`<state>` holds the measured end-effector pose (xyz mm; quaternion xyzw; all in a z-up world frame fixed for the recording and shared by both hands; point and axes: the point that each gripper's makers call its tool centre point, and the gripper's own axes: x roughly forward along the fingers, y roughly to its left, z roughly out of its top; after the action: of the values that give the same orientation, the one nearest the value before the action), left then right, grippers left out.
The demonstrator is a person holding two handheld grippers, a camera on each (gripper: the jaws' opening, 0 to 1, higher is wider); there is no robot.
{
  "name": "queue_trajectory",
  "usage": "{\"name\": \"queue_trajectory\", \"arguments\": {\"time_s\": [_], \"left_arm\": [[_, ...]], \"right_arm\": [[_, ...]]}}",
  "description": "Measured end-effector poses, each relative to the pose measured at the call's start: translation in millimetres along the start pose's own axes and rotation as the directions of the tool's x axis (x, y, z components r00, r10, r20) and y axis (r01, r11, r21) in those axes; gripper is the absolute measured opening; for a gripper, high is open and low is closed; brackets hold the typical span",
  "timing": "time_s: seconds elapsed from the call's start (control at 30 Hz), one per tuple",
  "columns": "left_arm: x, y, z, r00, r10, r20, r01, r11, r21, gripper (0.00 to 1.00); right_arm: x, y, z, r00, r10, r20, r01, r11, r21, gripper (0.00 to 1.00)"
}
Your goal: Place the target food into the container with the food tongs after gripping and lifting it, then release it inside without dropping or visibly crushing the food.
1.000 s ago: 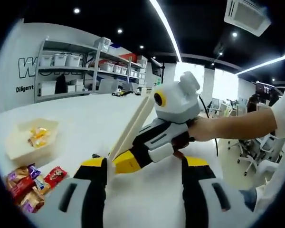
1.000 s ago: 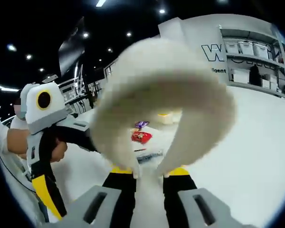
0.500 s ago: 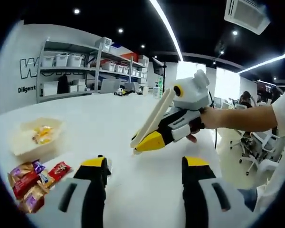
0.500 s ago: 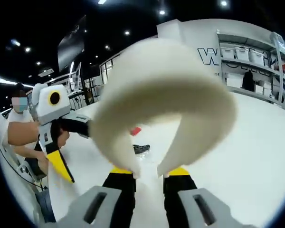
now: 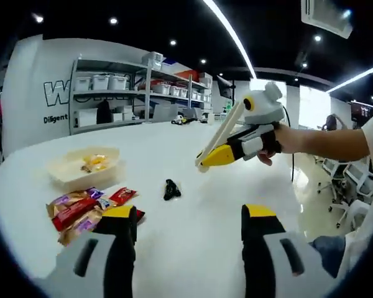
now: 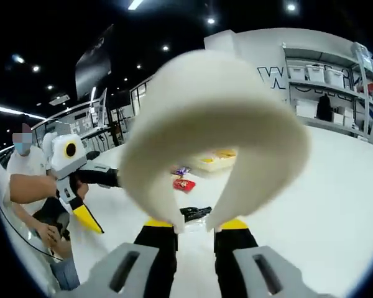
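Cream food tongs (image 6: 211, 124) loom close in the right gripper view, their looped end toward the camera and their arms pinched between the jaws of my right gripper (image 6: 196, 223). From the left gripper view, that right gripper (image 5: 216, 158) hangs above the white table (image 5: 193, 217) with the tongs (image 5: 222, 131) slanting up along it. My left gripper (image 5: 189, 214) is open and holds nothing. A shallow cream container (image 5: 87, 167) with yellow wrapped pieces sits at the left. Several wrapped snacks (image 5: 81, 208) lie in front of it. The left gripper (image 6: 81, 208) is held at the left.
A small black object (image 5: 171, 188) lies on the table between the snacks and the tongs. Shelving with bins (image 5: 112, 93) lines the back wall. Office chairs (image 5: 345, 186) stand beyond the table's right edge. A person's forearm (image 5: 323, 141) carries the right gripper.
The right gripper with the tongs has drawn away from the left gripper's jaws, farther over the table. Both views have shifted, bringing the black object and more snacks into sight.
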<state>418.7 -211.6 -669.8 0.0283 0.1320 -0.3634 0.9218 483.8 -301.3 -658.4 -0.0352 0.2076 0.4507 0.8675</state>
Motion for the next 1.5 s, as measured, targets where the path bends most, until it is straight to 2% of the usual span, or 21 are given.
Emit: {"name": "queue_trajectory", "arguments": {"time_s": [0.23,0.43,0.5,0.57,0.6,0.67,0.73,0.8,0.9,0.97,1.03,1.17,1.27,1.43,1.47,1.5], "left_arm": [[-26,20.7,-13.4,0.998,0.058,0.005,-0.058,0.998,0.008,0.66],[-43,34.7,-19.6,0.995,0.095,0.029,-0.095,0.995,0.007,0.65],[-47,38.3,-20.4,0.994,0.091,0.053,-0.091,0.996,0.003,0.65],[-50,34.5,-20.6,0.995,0.055,0.086,-0.053,0.998,-0.020,0.64],[-51,34.7,-20.8,0.995,0.054,0.083,-0.052,0.998,-0.024,0.64],[-53,31.6,-11.4,0.991,0.042,0.128,-0.043,0.999,0.000,0.64],[-51,31.0,-21.6,0.996,0.025,0.087,-0.031,0.998,0.062,0.63],[-50,35.2,-25.4,0.997,0.025,0.074,-0.028,0.999,0.032,0.64],[-53,45.9,-19.4,0.993,0.045,0.111,-0.045,0.999,-0.004,0.64],[-54,49.7,-23.1,0.994,0.058,0.096,-0.051,0.996,-0.072,0.65],[-53,50.2,-24.2,0.994,0.057,0.092,-0.051,0.996,-0.070,0.65],[-49,49.0,-29.1,0.997,0.049,0.066,-0.045,0.996,-0.071,0.65],[-50,47.5,-28.9,0.997,0.044,0.069,-0.038,0.996,-0.076,0.64],[-51,46.9,-25.9,0.995,0.039,0.087,-0.032,0.996,-0.079,0.64],[-52,47.7,-25.7,0.995,0.040,0.089,-0.032,0.996,-0.082,0.64],[-52,48.7,-25.3,0.995,0.041,0.092,-0.033,0.996,-0.089,0.64]], "right_arm": [[18,12,8.9,1.000,-0.013,0.006,0.013,1.000,-0.026,0.16],[48,19,16.1,1.000,-0.019,0.002,0.019,1.000,-0.013,0.16],[60,19,12.2,1.000,-0.024,-0.017,0.024,1.000,0.010,0.16],[68,19,6.6,0.999,-0.023,-0.043,0.024,0.999,0.027,0.16],[72,18,4.4,0.998,-0.028,-0.050,0.030,0.999,0.022,0.16],[72,17,2.0,0.998,-0.032,-0.061,0.033,0.999,0.028,0.16],[70,20,-0.8,0.997,-0.022,-0.075,0.024,0.999,0.034,0.17],[66,23,-2.8,0.996,-0.016,-0.086,0.019,0.999,0.029,0.17],[58,26,-7.4,0.994,-0.011,-0.105,0.013,1.000,0.019,0.17],[52,26,-10.1,0.994,-0.007,-0.113,0.009,1.000,0.021,0.17],[51,26,-10.6,0.993,-0.006,-0.115,0.009,1.000,0.023,0.17],[30,21,-20.6,0.990,-0.023,-0.137,0.025,1.000,0.018,0.17],[15,15,-26.5,0.988,-0.037,-0.151,0.040,0.999,0.020,0.17],[-11,0,-33.3,0.980,-0.113,-0.166,0.113,0.994,-0.013,0.17],[-14,-4,-32.5,0.978,-0.131,-0.161,0.130,0.991,-0.015,0.17],[-19,-13,-26.3,0.974,-0.187,-0.124,0.185,0.982,-0.025,0.17]]}}
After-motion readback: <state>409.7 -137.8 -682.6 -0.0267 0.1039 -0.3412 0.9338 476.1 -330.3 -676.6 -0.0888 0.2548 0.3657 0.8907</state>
